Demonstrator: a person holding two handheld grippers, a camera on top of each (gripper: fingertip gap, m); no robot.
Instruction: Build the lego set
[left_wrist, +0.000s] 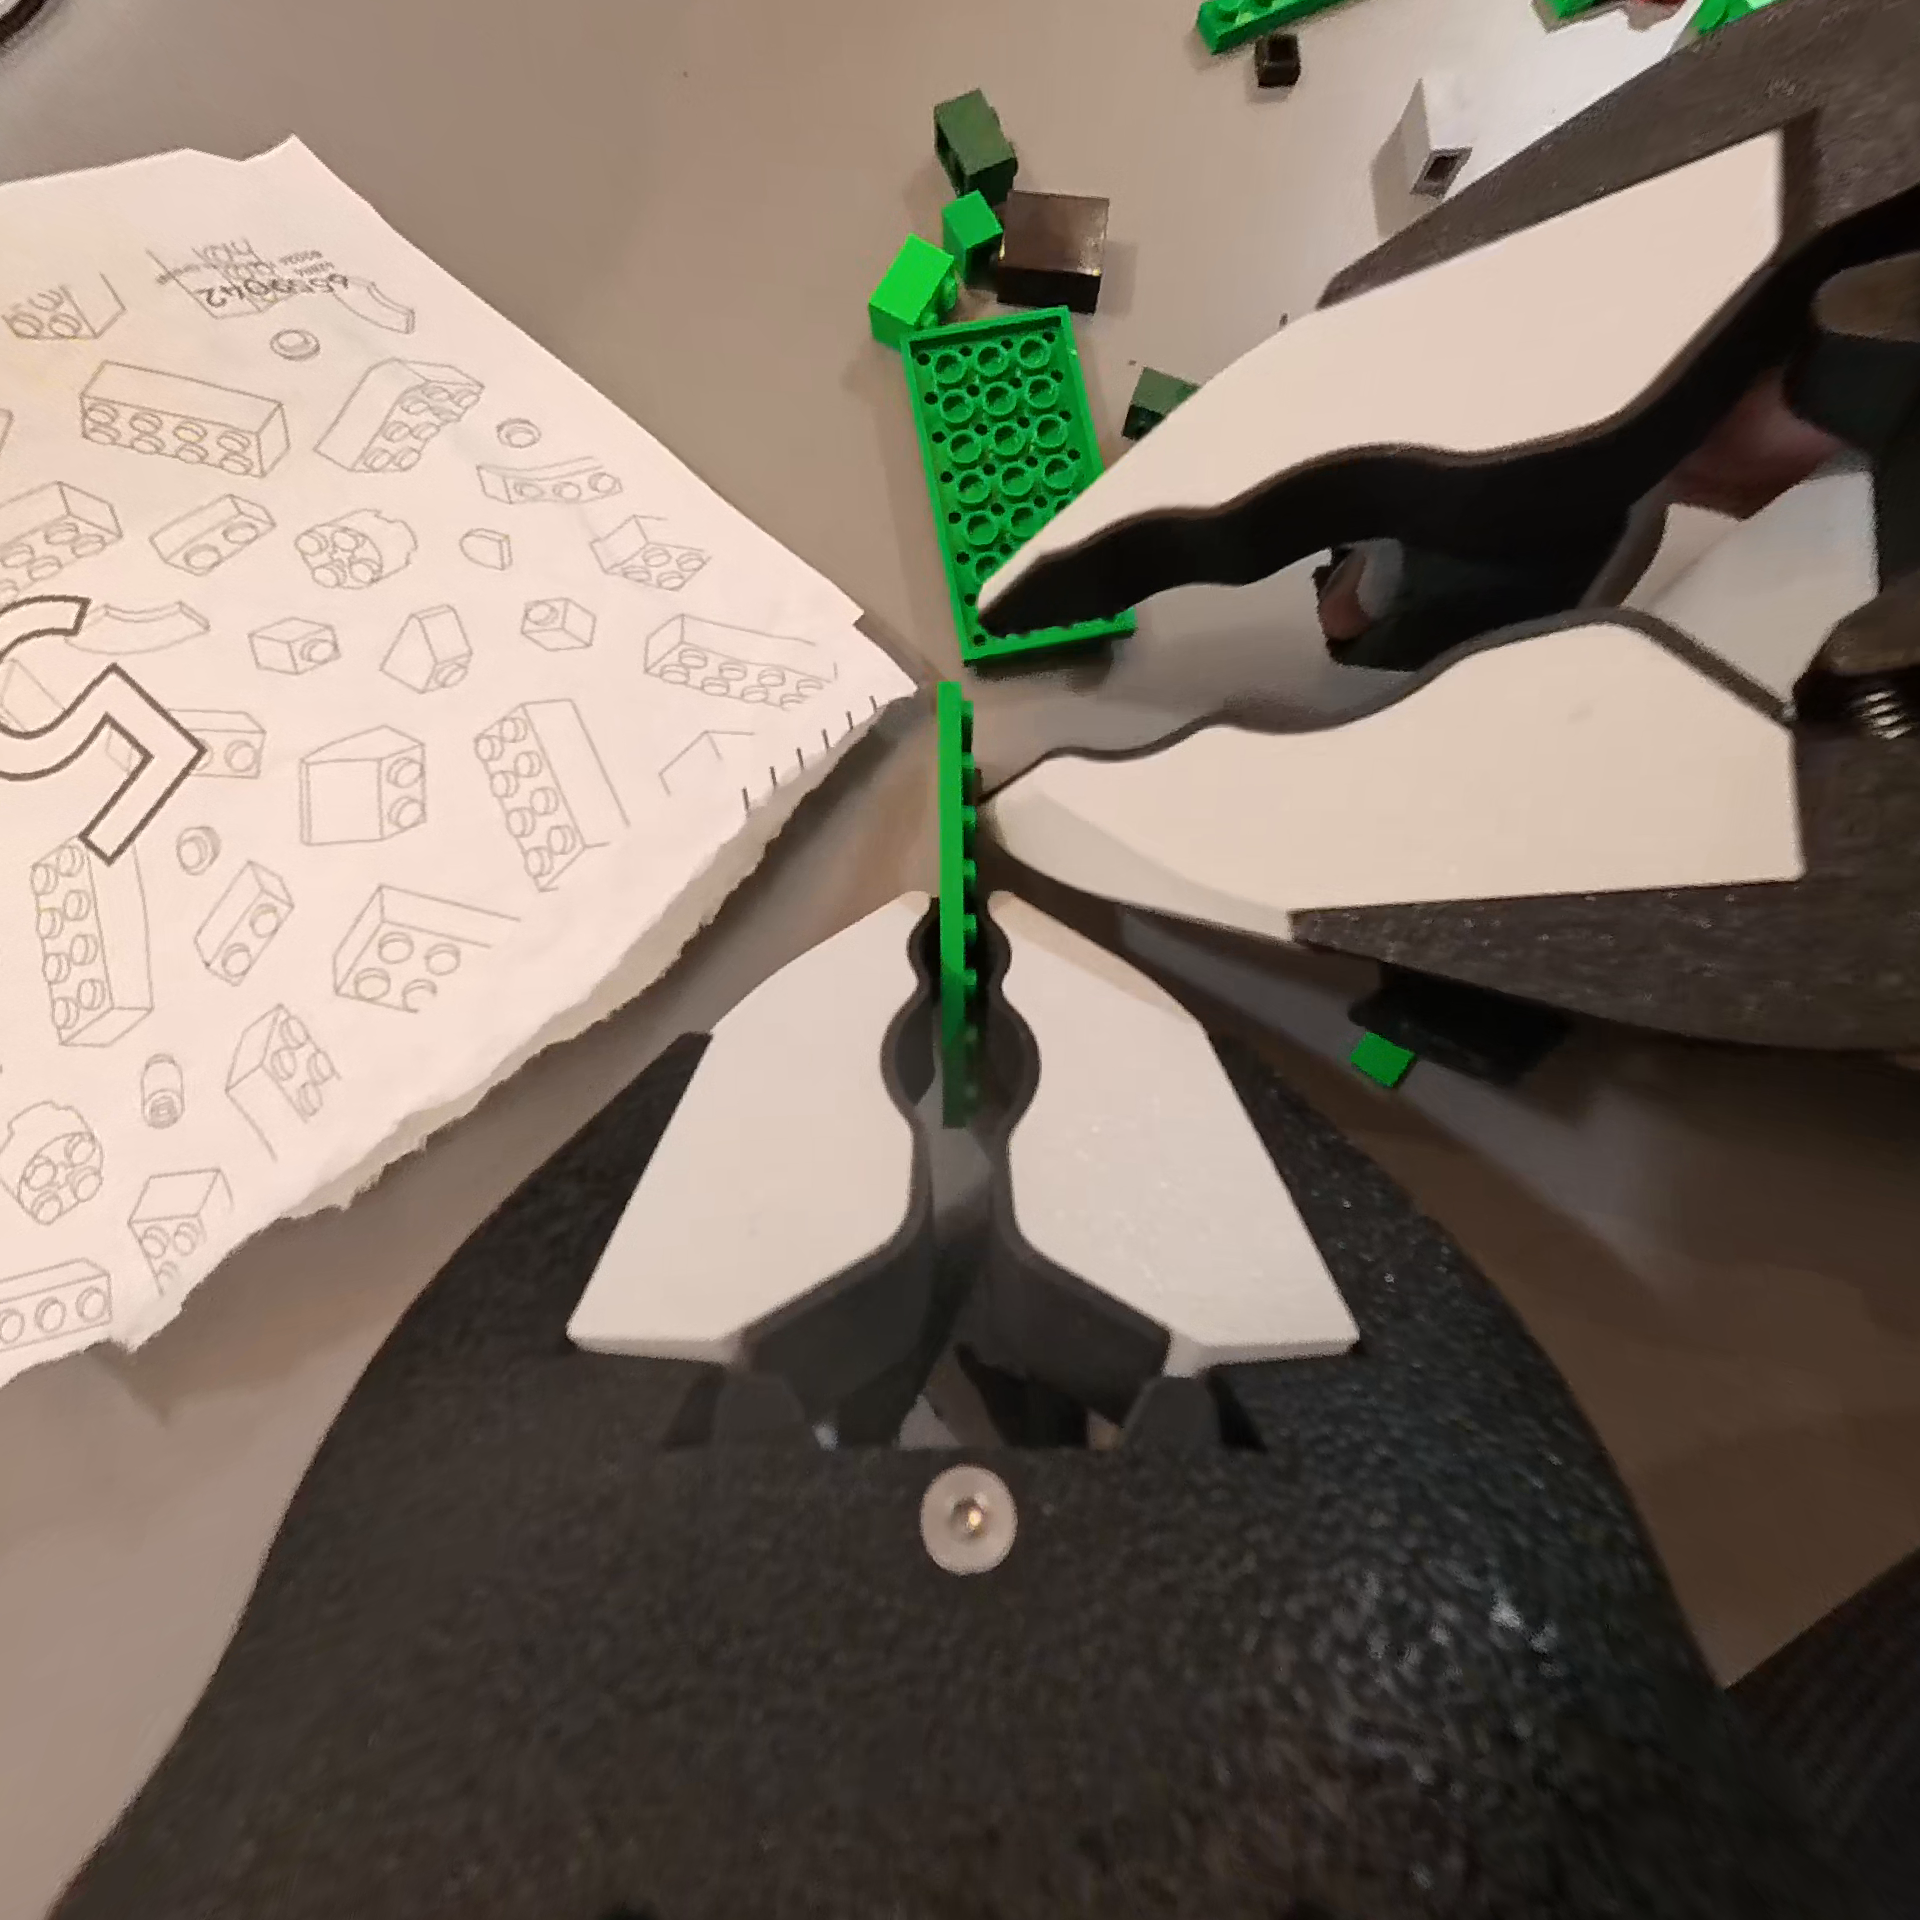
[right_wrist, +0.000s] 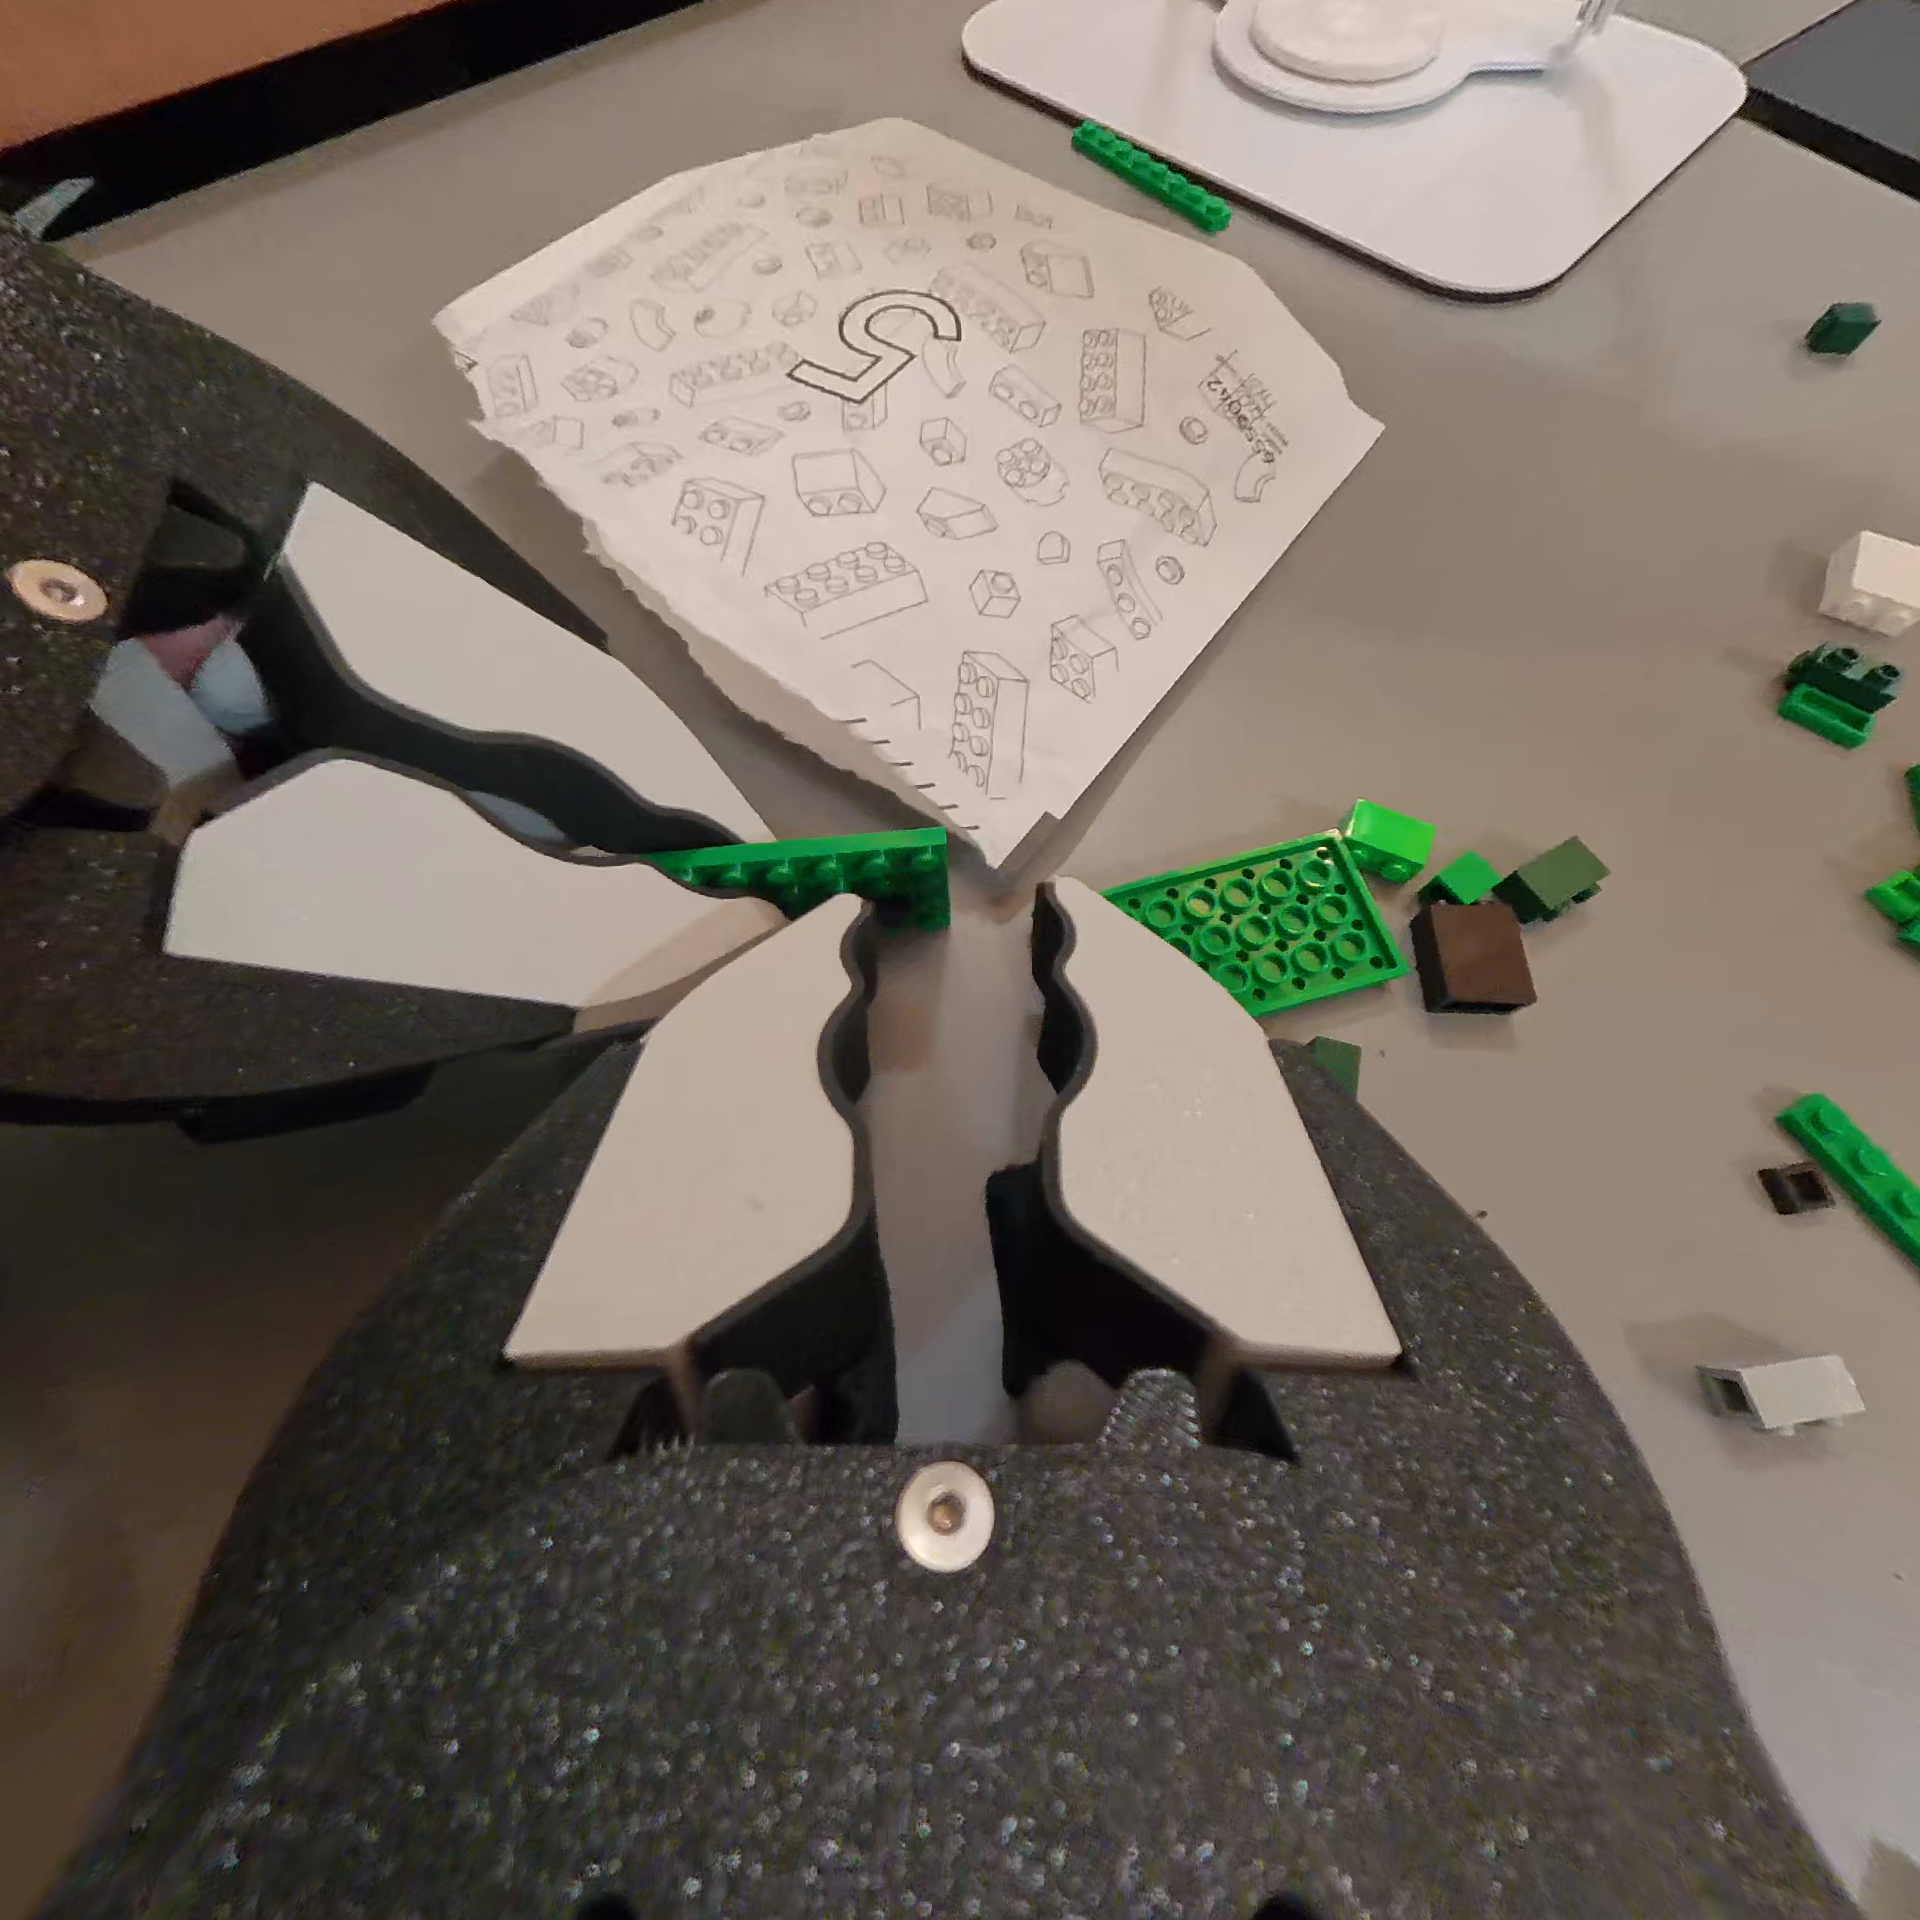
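Observation:
My left gripper (left_wrist: 961, 914) is shut on a thin green plate (left_wrist: 954, 831), held edge-on above the grey table with its studs to the right. My right gripper (right_wrist: 951, 899) is open and empty. It comes in from the right in the left wrist view (left_wrist: 987, 707), with the plate's free end at the mouth of its jaws. In the right wrist view the held plate (right_wrist: 831, 868) reaches its left fingertip; I cannot tell if they touch. The left gripper (right_wrist: 727, 842) comes in from the left there. A wider green plate (left_wrist: 1013, 457) lies upside down on the table (right_wrist: 1257, 925).
A torn white paper bag printed with brick drawings (right_wrist: 914, 499) lies just beyond the grippers (left_wrist: 364, 675). A brown brick (right_wrist: 1473, 971) and several loose green, white and grey bricks are scattered on the right. A white mat (right_wrist: 1455, 208) with a long green plate (right_wrist: 1148, 171) is at the back. Left and right tips are no more than a few centimetres apart. The brown brick (right_wrist: 1473, 971) is about 8 centimetres from my right fingertips. Seen from the left wrist view (left_wrist: 1071, 246) as well.

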